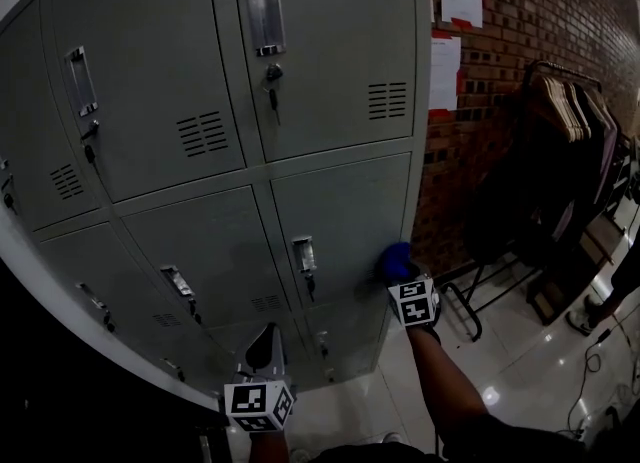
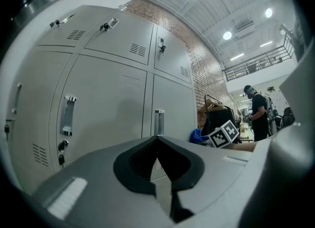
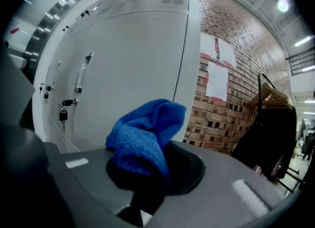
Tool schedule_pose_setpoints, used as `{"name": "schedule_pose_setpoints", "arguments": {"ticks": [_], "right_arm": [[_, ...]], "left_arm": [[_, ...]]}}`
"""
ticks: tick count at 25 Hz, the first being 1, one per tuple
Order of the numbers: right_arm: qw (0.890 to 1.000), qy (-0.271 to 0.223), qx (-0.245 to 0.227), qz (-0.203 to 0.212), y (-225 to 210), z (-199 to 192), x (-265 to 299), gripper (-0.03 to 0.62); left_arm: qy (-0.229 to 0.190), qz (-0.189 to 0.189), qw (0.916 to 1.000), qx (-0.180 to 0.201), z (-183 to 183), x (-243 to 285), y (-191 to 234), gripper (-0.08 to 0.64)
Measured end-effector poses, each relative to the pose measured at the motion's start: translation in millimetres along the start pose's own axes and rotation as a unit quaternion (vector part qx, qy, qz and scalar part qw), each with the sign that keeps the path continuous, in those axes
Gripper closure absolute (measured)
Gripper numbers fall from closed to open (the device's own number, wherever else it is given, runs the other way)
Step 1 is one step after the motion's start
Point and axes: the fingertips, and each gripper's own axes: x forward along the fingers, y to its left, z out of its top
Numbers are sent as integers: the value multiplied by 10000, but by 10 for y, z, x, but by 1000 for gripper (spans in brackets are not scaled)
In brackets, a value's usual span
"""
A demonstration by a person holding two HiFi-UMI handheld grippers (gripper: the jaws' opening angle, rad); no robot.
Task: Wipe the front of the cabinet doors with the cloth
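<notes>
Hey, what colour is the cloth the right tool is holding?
Bright blue. The cloth is clamped in the right tool; the right gripper view shows it best.

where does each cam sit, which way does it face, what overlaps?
Head view: on the head, steeply down at cabinet doors; shows left gripper, right gripper, a forearm.
Left gripper view: on left gripper, along its shut, empty jaws, up at the doors.
Right gripper view: on right gripper, past the cloth in its jaws, toward doors and brick wall.
Shared: head and left gripper views both show the cloth.
</notes>
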Motion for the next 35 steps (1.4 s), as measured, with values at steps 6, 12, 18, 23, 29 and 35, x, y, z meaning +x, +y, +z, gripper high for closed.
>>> {"name": "schedule_pose_setpoints", "arguments": {"ticks": [6, 12, 18, 23, 29, 35], "right_arm": [[9999, 8, 170, -28, -26, -198, -88, 532], [9978, 493, 442, -67, 157, -434, 125, 532], [9974, 375, 364, 501, 798, -294, 134, 532], [9938, 185, 130, 1089, 1431, -87, 134, 532], [9854, 67, -313, 1671, 2098, 55, 146, 531], [9807, -28, -163, 1948, 2295, -1, -41, 532]], "left_arm": [[92, 12, 10000, 33, -57, -26, 2, 548], [111, 134, 9998, 63, -64, -104, 119, 548], [132, 216, 9997, 42, -101, -140, 209, 548], [156, 281, 9995, 20, -114, -181, 292, 548], [151, 418, 9990, 14, -107, -264, 451, 548], [120, 437, 9990, -5, -90, -236, 480, 548]]}}
